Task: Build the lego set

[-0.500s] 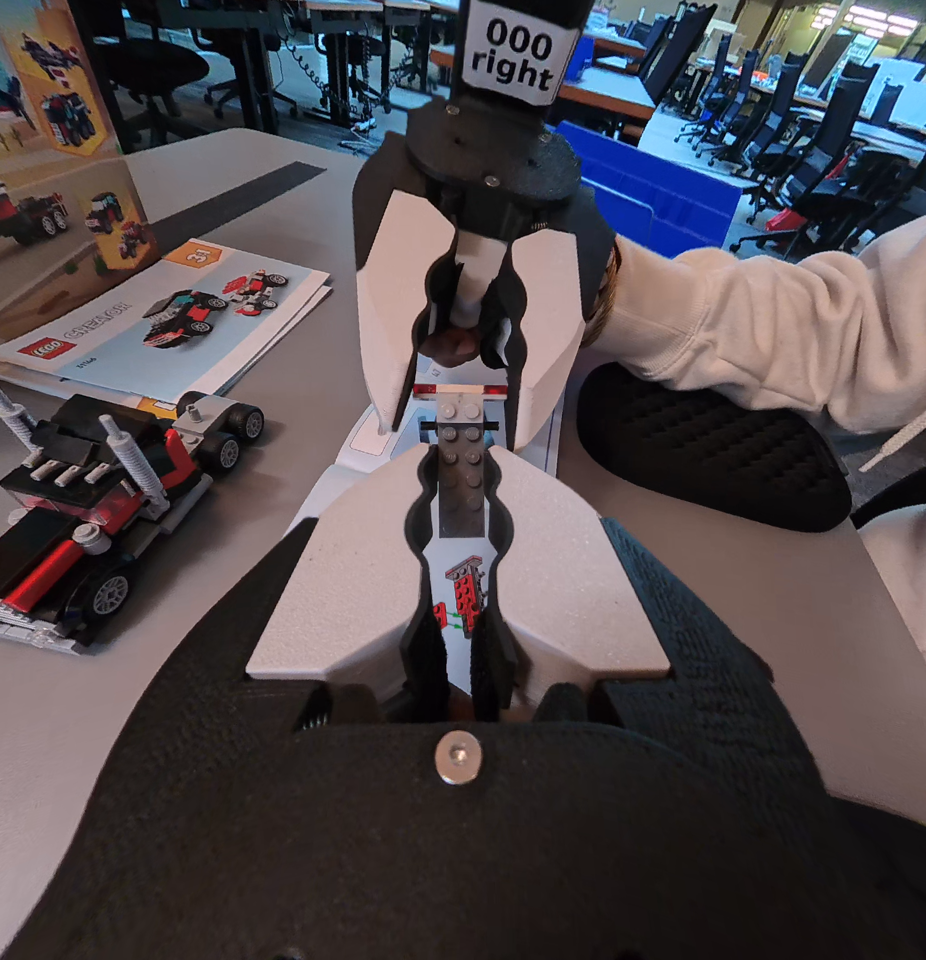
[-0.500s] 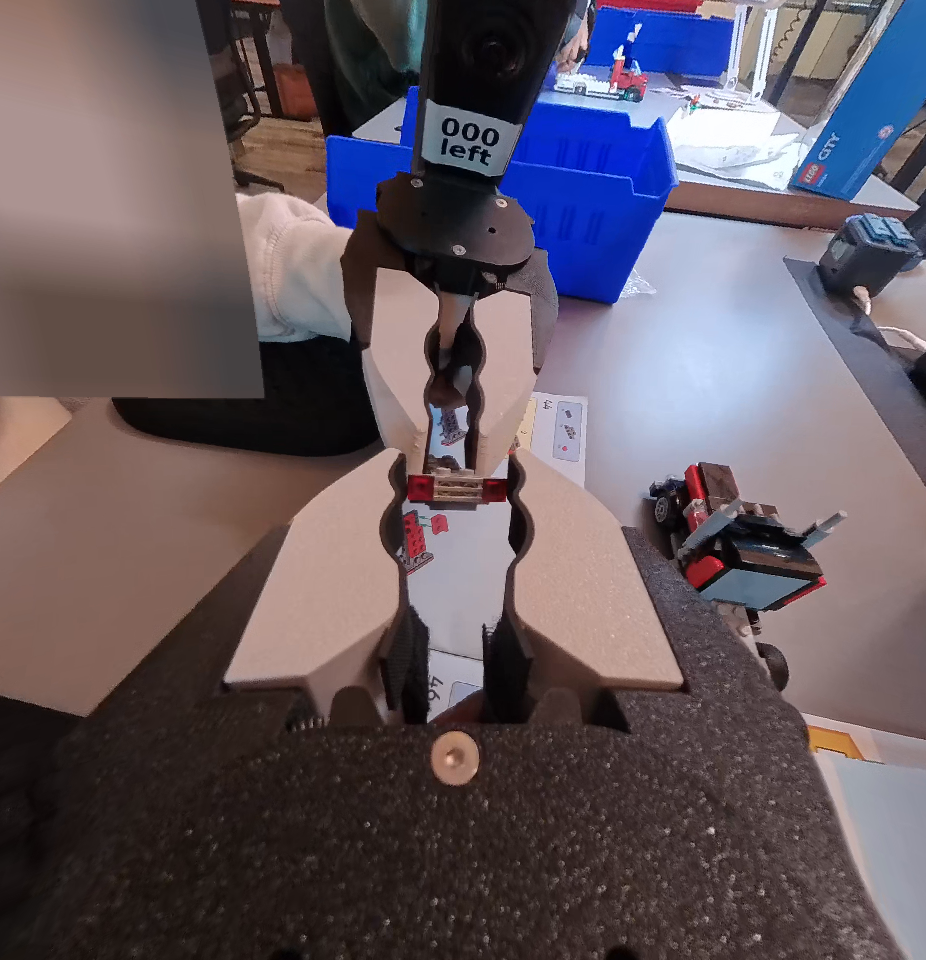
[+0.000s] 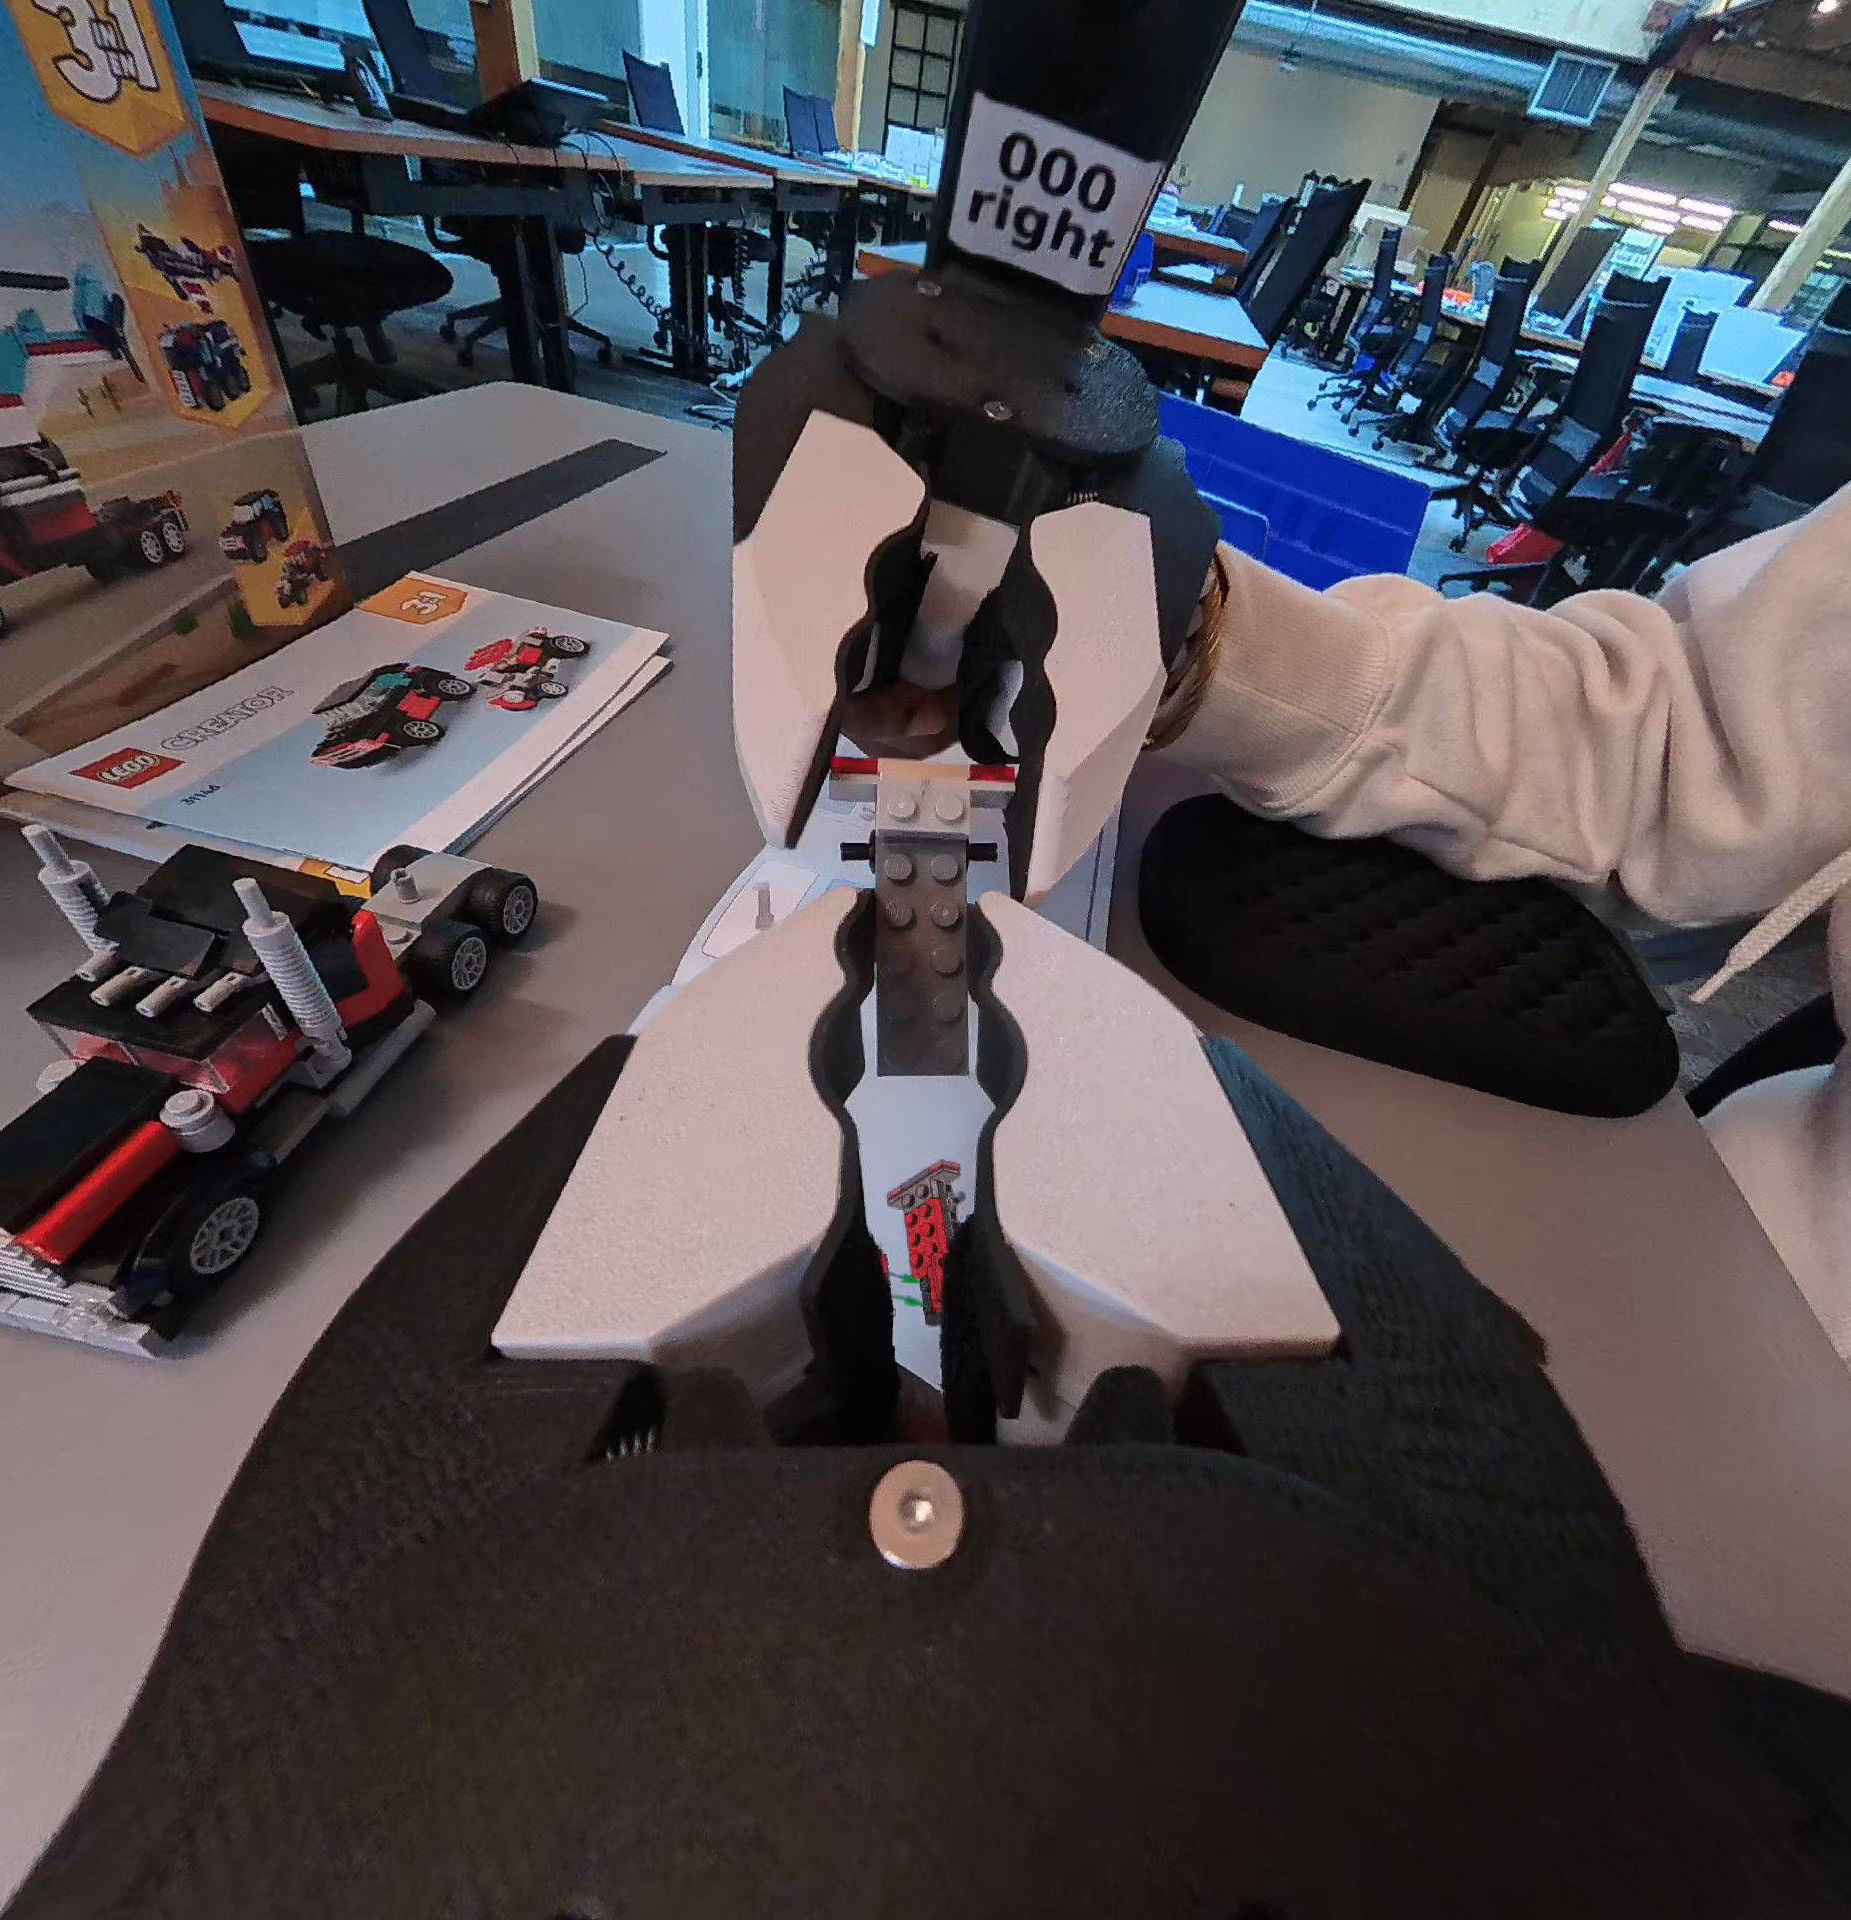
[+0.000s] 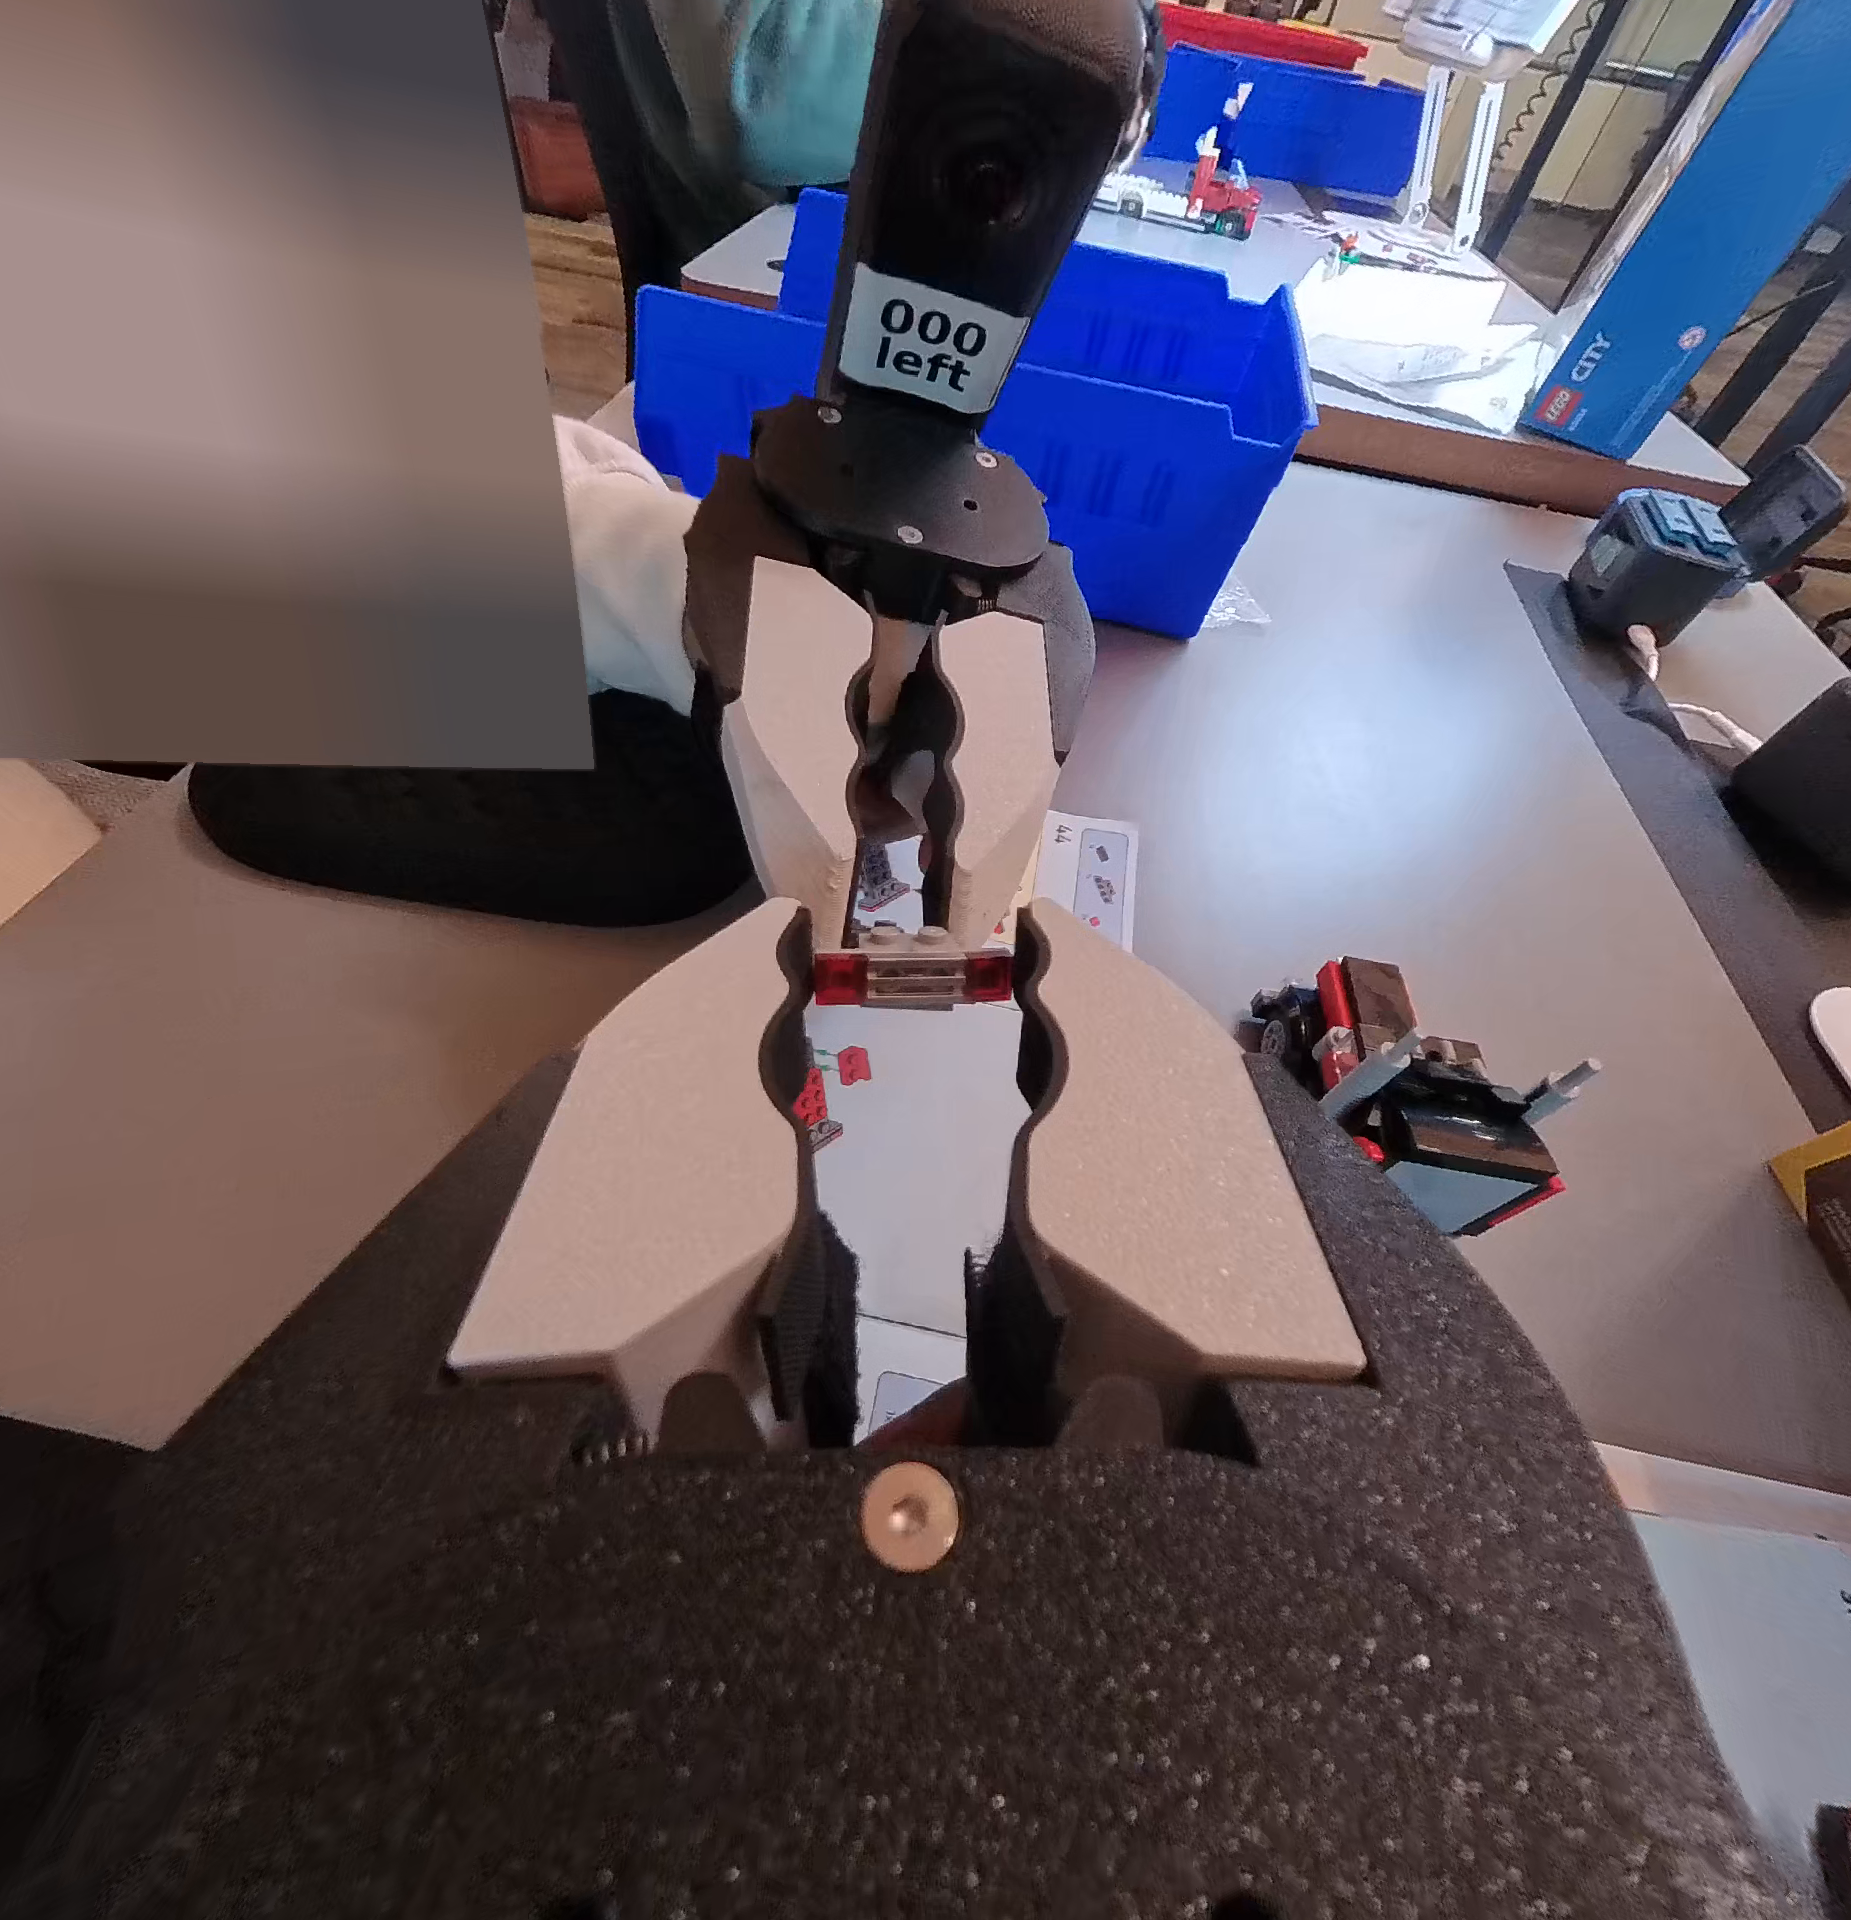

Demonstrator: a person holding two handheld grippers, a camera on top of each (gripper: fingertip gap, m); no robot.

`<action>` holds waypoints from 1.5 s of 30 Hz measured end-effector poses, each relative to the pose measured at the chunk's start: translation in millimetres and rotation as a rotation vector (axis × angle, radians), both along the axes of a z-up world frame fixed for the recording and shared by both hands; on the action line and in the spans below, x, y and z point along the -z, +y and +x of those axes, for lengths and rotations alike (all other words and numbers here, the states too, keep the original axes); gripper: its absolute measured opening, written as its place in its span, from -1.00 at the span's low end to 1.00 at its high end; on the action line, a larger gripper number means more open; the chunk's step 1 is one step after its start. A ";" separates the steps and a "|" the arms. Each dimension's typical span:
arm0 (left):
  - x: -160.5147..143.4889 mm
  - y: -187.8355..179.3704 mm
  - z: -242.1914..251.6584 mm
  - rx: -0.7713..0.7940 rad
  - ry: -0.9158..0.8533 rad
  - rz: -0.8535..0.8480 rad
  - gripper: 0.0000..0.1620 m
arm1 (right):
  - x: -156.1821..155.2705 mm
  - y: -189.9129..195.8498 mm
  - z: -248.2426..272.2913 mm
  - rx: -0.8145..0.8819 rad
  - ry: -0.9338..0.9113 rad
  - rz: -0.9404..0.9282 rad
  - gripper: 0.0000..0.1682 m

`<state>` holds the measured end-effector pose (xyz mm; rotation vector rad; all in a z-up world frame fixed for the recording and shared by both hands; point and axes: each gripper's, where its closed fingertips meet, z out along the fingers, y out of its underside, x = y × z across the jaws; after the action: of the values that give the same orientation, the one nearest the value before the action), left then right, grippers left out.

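My left gripper [image 3: 921, 925] is shut on a long dark grey studded plate [image 3: 923, 966] and holds it above the open instruction page [image 3: 926, 1164]. My right gripper [image 4: 910, 966] faces it and is shut on a short grey bar with red ends [image 4: 910, 977]. The bar [image 3: 921, 774] touches the far, light grey end of the plate. In the right wrist view the left gripper [image 4: 900, 904] stands just behind the bar. In the left wrist view the right gripper [image 3: 921, 821] is straight ahead. A built red and black truck [image 3: 204, 1049] stands on the table to my left.
A closed instruction booklet [image 3: 360, 717] and the set's box [image 3: 100, 364] lie beyond the truck [image 4: 1420, 1101]. A black padded armrest [image 3: 1399, 956] sits under a white sleeve. A blue bin [image 4: 1139, 457] and a dark battery pack [image 4: 1648, 561] stand at the far table edge. My two grippers' fingertips are within a few centimetres of each other.
Both grippers keep their hold with the two pieces together. Both views have tilted up slightly; nothing was let go or taken.
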<state>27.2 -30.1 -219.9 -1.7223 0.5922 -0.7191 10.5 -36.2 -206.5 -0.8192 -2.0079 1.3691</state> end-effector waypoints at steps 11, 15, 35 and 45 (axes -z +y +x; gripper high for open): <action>-4.3 0.9 1.6 -0.003 -0.026 0.042 -0.80 | -6.0 -1.6 -0.6 0.010 0.014 0.029 -0.55; -6.4 0.6 1.5 -0.001 -0.039 0.050 -0.80 | -8.0 -1.8 -0.7 0.012 0.021 0.034 -0.54; -16.0 -3.3 -9.8 0.032 -0.010 0.000 -0.80 | -44.1 7.7 35.8 0.046 0.172 0.274 -0.32; -62.3 -26.9 6.3 0.250 -0.079 -0.010 -0.80 | -85.2 -16.2 41.7 -0.083 0.307 0.856 -0.43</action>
<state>33.5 -57.0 -157.6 -1.6373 0.7579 -0.9629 52.2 -52.4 -121.4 -0.1263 -2.0936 0.5039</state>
